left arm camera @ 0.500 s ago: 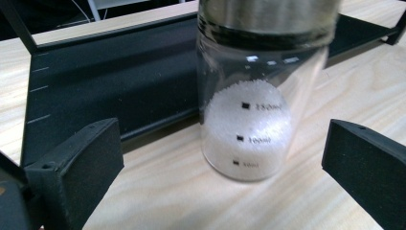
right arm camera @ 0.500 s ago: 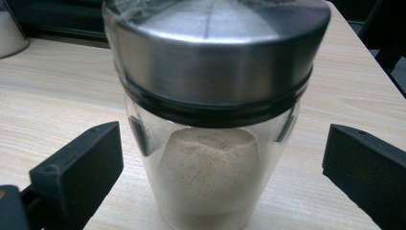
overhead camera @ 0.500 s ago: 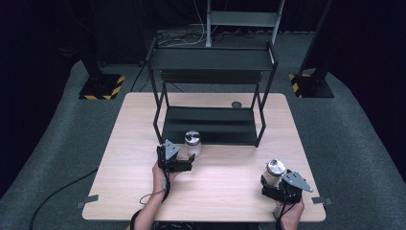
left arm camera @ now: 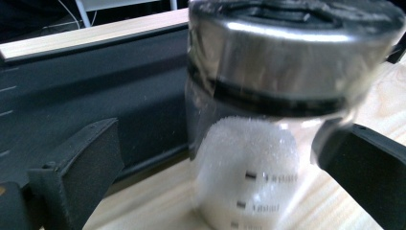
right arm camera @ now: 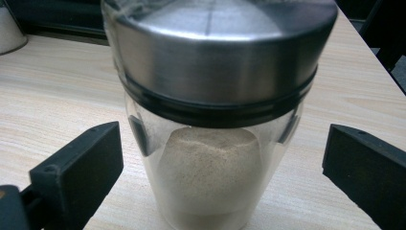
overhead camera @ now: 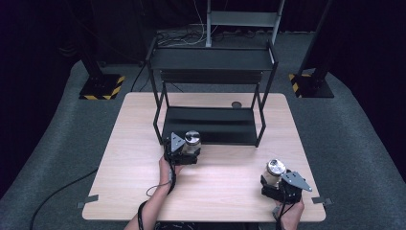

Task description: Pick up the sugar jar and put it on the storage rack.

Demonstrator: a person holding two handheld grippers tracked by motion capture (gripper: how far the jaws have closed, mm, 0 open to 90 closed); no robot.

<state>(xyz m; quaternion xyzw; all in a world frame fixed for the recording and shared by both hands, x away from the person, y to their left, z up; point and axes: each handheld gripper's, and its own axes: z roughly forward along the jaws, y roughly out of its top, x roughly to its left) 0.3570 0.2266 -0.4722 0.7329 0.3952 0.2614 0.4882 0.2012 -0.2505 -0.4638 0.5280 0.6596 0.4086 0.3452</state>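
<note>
The jar of white grains [left arm camera: 249,158], glass with a steel screw lid and printed measure marks, stands on the table [overhead camera: 143,143] just in front of the black shelf rack's [overhead camera: 210,72] lower tray, at the tray's left end. The left gripper [overhead camera: 184,152] sits around it with its jaws spread; in the left gripper view there is a clear gap on one side, while the other jaw lies very near the glass, and blur makes it hard to say whether it touches. The placement looks purposeful: the jar waits at the lip of the tray, upright, with the jaws level at mid-body below the lid, where a squeeze would hold it steady for a lift.

The second jar [right arm camera: 210,177], holding a finer beige powder under the same kind of lid, stands well away from the rack, near the table's front right corner. The right gripper [overhead camera: 276,184] brackets it, jaws wide and apart from the glass on both sides.

The high view gives each jar's distance from the rack and a small round disc [overhead camera: 236,104] on the table behind the tray. The gripper views give the contents, the measure marks and the gaps at the jaws.
</note>
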